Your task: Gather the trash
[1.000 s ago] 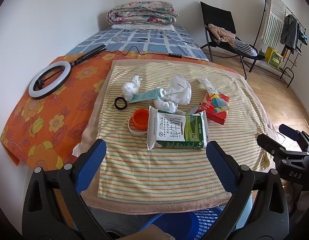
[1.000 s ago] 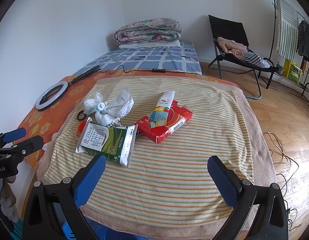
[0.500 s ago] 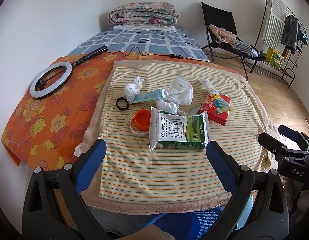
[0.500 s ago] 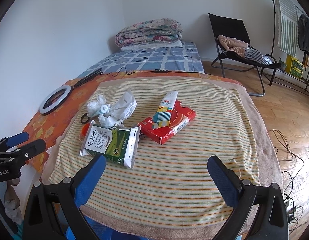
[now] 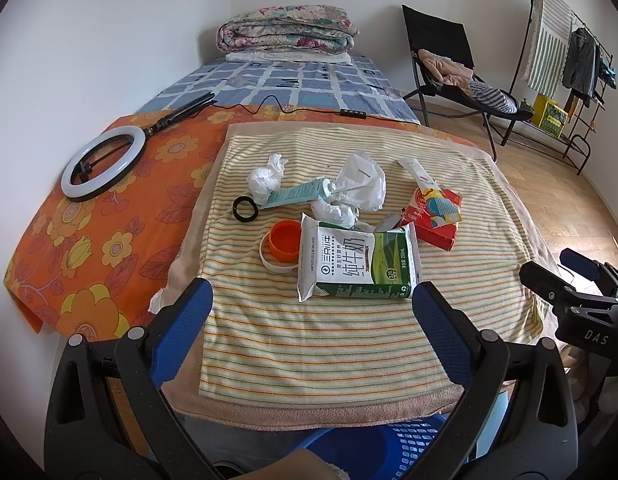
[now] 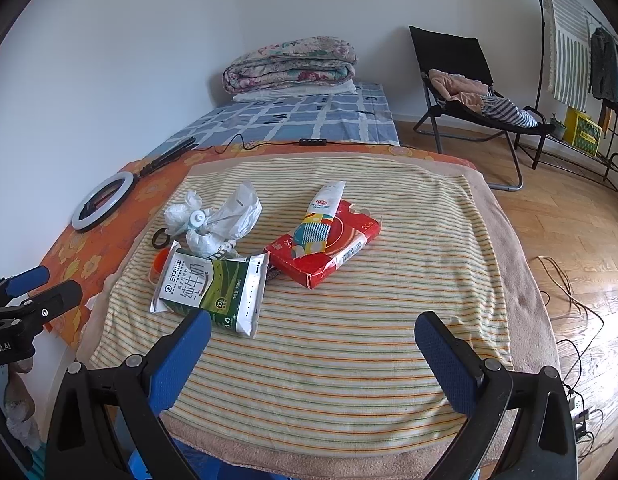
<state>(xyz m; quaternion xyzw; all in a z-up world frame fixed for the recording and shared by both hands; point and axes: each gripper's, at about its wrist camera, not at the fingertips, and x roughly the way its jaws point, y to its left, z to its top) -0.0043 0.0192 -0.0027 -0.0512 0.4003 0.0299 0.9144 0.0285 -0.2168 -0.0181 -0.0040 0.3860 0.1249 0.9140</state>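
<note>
Left wrist view is showing the left gripper [image 5: 309, 316] hanging over the near edge of the striped towel [image 5: 329, 344], its blue fingers spread wide and gripping nothing. All the trash is sitting in a loose pile toward the middle of the towel: a green and white milk pouch [image 5: 355, 264] lying flat closest to the gripper, an orange cap [image 5: 284, 239] touching its left side, a black ring [image 5: 245, 209] a bit further back, crumpled tissues [image 5: 263, 178], a teal tube [image 5: 299, 193], and a white plastic bag [image 5: 363, 180]. A red box [image 5: 435, 216] is resting just right of the pouch with a colorful tube [image 5: 429, 192] lying on top of it. Right wrist view has the right gripper [image 6: 312, 344] also standing wide with nothing in it, hovering over the bare front part of the towel. A blue basket [image 5: 389, 448] is peeking out below the towel edge. Off to the left a ring light [image 5: 103, 162] is lying on the orange flowered sheet [image 5: 89, 240].
</note>
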